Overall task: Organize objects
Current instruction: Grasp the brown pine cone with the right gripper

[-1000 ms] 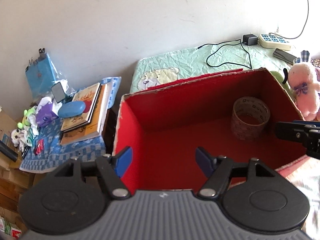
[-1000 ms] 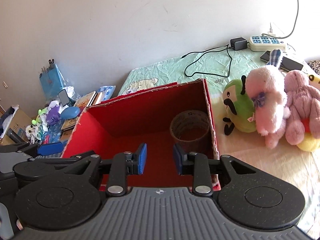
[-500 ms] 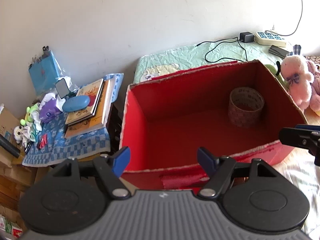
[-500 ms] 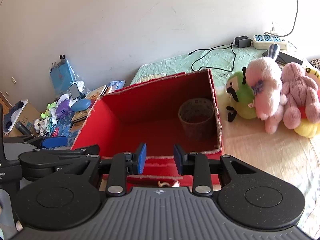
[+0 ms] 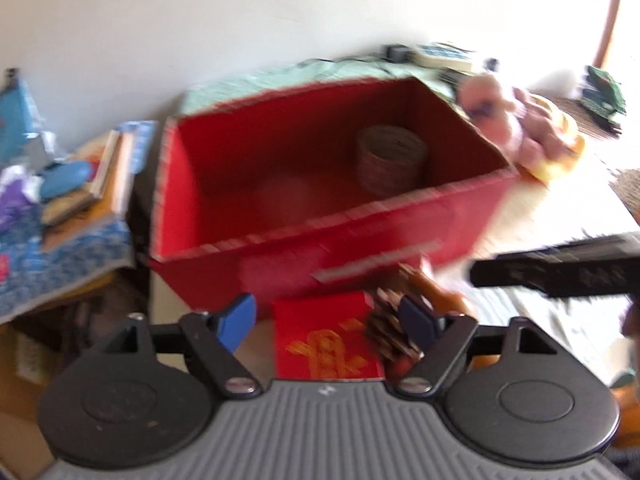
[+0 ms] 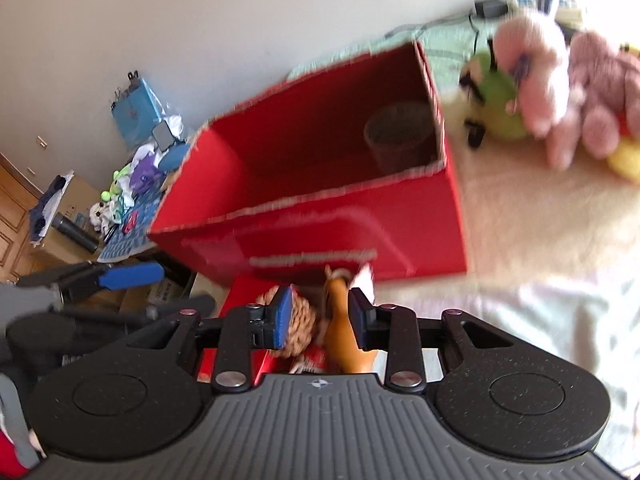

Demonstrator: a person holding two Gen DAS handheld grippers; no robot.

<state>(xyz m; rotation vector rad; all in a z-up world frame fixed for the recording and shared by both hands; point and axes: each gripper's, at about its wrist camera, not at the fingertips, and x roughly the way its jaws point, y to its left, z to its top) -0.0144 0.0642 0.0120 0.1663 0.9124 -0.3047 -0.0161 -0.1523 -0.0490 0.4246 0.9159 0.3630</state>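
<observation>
Both views are blurred. My left camera shows the flat red packet with gold print lying in front of the red box, between the fingers of my left hand-held gripper, which is spread wide and holds nothing. This view also shows the pile of books on the checked cloth at the left, and my other tool as a dark bar at the right.

My right camera shows better the plush toys on the bed beside the box, and the orange toy figure with a brown pine cone next to it. My right hand-held gripper is at middle width; these two things stand between its blue pads, but I cannot tell if the pads touch them. The roll of tape stands inside the box, in the far right corner.
</observation>
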